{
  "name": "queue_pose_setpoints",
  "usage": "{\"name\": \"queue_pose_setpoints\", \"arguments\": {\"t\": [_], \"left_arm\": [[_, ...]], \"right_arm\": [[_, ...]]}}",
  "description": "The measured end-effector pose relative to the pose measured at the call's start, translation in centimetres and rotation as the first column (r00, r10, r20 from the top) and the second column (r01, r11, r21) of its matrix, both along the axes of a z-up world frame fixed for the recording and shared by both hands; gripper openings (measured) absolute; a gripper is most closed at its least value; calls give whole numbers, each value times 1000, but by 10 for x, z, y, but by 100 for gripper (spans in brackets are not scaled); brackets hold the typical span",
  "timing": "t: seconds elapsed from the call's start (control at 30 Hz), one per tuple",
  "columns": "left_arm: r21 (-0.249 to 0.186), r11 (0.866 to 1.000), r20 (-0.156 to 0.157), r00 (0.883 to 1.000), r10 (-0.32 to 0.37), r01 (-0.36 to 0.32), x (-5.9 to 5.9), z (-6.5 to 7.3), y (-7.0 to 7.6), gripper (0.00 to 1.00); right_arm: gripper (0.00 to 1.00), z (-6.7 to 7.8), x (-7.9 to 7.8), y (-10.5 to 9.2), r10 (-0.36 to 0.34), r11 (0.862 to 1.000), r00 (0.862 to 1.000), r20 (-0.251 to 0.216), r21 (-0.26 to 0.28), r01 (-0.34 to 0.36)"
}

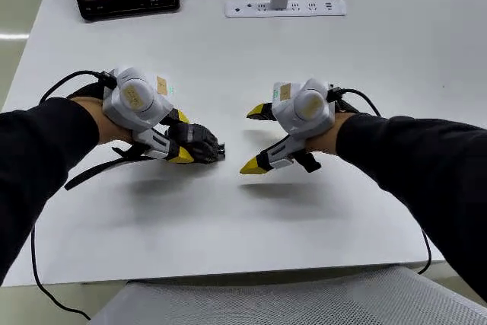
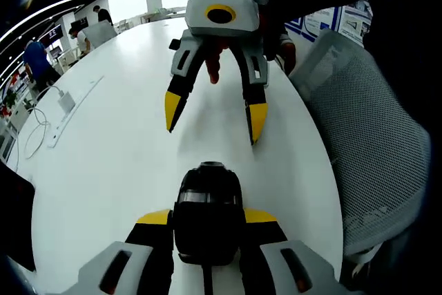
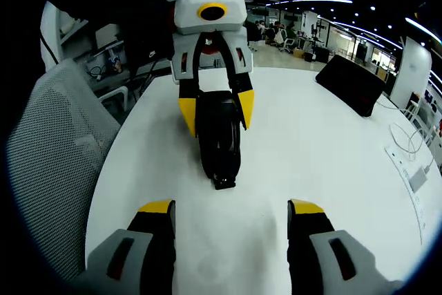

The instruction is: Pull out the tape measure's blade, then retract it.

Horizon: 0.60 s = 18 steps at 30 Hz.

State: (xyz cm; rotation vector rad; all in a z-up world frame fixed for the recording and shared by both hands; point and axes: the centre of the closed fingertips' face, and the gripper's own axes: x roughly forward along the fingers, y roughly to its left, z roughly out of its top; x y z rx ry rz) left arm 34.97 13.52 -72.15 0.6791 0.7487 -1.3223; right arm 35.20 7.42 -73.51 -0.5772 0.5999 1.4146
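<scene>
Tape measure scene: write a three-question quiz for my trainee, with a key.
1. True or false: the right gripper is shut on the tape measure.
2. The left gripper is: A) open and empty; B) shut on the tape measure; C) open around the tape measure.
3. Fill in: in the head view, a white ___ lies on the table beyond both grippers.
Key: 1 false, it is open; 2 B; 3 power strip.

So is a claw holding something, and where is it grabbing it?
The left claw squeezes the black tape measure by its sides; the right claw holds nothing.
</scene>
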Motion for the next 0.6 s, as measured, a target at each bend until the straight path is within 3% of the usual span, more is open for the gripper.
{"name": "queue_pose_setpoints", "arguments": {"t": [0.27,0.4,0.6], "left_arm": [[-37,999,-27,999,36,-37,2,0,1,33],[-36,999,-19,999,34,-35,1,0,0,32],[-14,1000,-7,1000,15,-15,0,-1,1,32]], "right_arm": [[37,-12,3,17,16,1000,999,-42,1,-16],[32,-18,-1,20,49,998,998,-29,-31,-50],[18,-17,-2,29,70,997,997,-16,-30,-70]]}}
